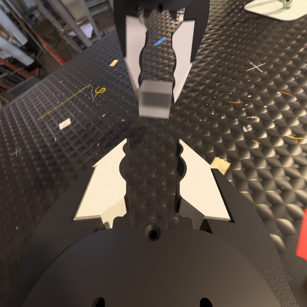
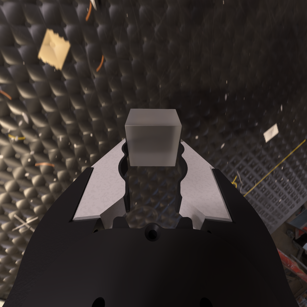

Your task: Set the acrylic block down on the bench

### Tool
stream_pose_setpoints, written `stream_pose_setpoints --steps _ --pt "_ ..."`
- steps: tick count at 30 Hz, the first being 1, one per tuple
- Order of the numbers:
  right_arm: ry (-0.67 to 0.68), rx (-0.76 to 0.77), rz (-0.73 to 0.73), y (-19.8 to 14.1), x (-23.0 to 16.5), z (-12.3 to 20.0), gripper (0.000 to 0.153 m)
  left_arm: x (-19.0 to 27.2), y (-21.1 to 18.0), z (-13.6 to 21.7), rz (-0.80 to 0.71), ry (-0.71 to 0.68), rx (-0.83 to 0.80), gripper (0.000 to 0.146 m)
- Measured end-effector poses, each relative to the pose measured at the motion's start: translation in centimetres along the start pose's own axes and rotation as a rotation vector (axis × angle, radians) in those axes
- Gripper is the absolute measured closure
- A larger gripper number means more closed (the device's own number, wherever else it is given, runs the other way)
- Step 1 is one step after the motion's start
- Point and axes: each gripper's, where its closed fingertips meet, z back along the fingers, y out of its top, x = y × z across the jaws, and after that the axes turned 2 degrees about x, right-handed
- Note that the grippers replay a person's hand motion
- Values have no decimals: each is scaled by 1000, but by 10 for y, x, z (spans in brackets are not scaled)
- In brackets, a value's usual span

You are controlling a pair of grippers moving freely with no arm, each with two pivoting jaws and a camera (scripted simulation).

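Observation:
The acrylic block is a frosted clear cube held between the fingertips of my right gripper, which is shut on it. In the left wrist view the right gripper reaches in from the top, pointing down, with the block at its tips just above the dark patterned metal bench; I cannot tell whether the block touches it. My left gripper is open and empty, facing the block a short way in front of it.
A white plate with a metal part lies at the far right. A tan paper scrap lies beside my left gripper, a red thing at the right edge. The bench edge runs along the left, racks beyond.

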Motion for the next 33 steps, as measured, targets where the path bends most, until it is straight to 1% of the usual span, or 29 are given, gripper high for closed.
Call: stream_pose_setpoints --steps 2,5,7,10,11,13,14,16,18,20,21,23,26,28,30,33 --pt "-10 -8 -41 -23 1 17 93 4 -5 16 63 37 -6 89" --pt "-72 -5 -160 -68 16 54 93 11 -11 39 116 106 0 89" --pt "-137 0 -249 -102 35 79 93 16 -12 51 140 131 31 89" --pt "-243 -37 -377 -158 71 108 93 21 -17 59 229 141 41 88" --pt "-268 -57 -435 -176 83 114 93 20 -20 60 258 149 38 87" --pt "-309 -104 -606 -212 112 115 93 18 -27 60 310 159 32 87" --pt "-315 -106 -676 -224 125 111 93 17 -30 60 327 158 27 87" --pt "-272 -88 -763 -241 145 93 93 12 -36 59 335 177 12 88" --pt "-256 -166 -740 -264 161 74 93 8 -40 57 333 188 3 88" --pt "-243 -298 -664 -289 176 58 93 6 -45 56 343 197 -2 89" --pt "-227 -335 -627 -298 184 51 93 5 -48 56 350 200 -6 89" --pt "-190 -343 -561 -309 202 36 93 2 -53 55 370 207 -16 89" --pt "-120 -340 -524 -317 222 18 93 -4 -57 55 385 222 -18 89" --pt "-78 -354 -491 -321 231 9 93 -11 -64 57 373 261 -38 91" --pt "-37 -338 -453 -323 235 0 93 -17 -70 60 382 301 -50 93" --pt "3 -357 -351 -330 237 -13 93 -23 -76 64 434 323 -52 94"
